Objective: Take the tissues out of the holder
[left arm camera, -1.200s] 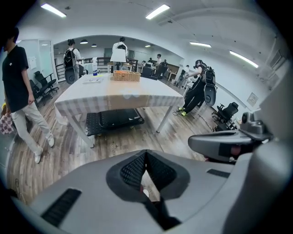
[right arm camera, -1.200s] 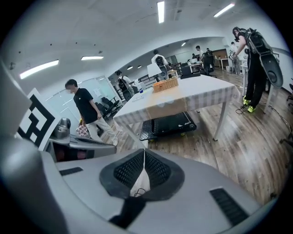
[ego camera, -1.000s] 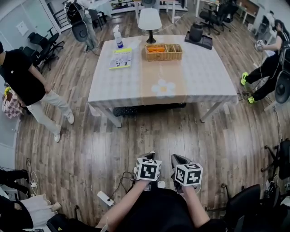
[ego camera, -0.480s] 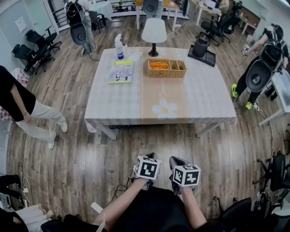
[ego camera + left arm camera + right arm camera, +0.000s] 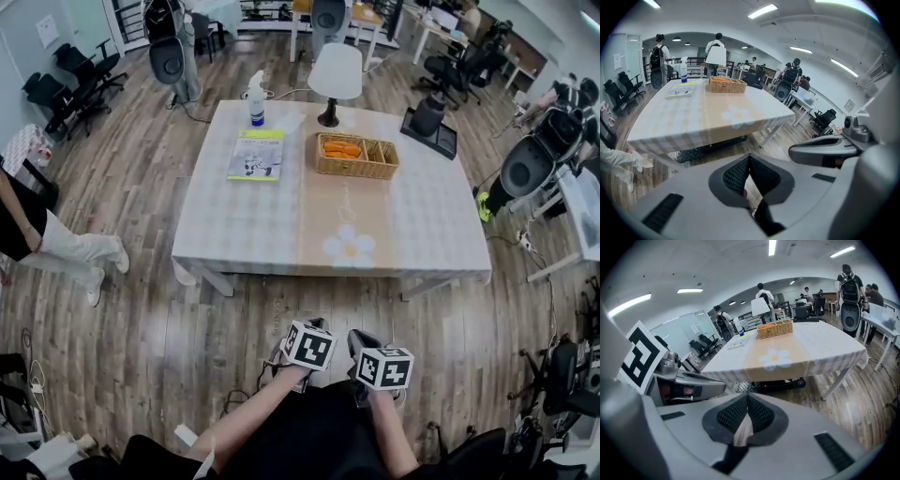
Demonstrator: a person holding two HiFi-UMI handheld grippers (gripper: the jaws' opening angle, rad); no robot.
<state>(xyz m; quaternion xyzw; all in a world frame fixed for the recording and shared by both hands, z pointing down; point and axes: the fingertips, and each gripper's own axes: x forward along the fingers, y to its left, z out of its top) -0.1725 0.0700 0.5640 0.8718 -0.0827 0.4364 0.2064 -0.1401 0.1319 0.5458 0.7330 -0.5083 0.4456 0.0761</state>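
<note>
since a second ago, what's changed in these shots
The left tool and right tool have been carried closer to the table, staying shut and empty. A bystander at the left has slid toward the frame edge. The basket, spray bottle and booklet haven't moved on the table.

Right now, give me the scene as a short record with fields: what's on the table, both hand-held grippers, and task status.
Table: checked cloth, flower print near the front edge
On it: wicker basket, spray bottle, lamp, booklet
Basket contents: orange items at its left end; kind unclear
Left hand-held gripper: shut, empty, short of the table
Right hand-held gripper: shut, empty, short of the table
Task status: not begun
</note>
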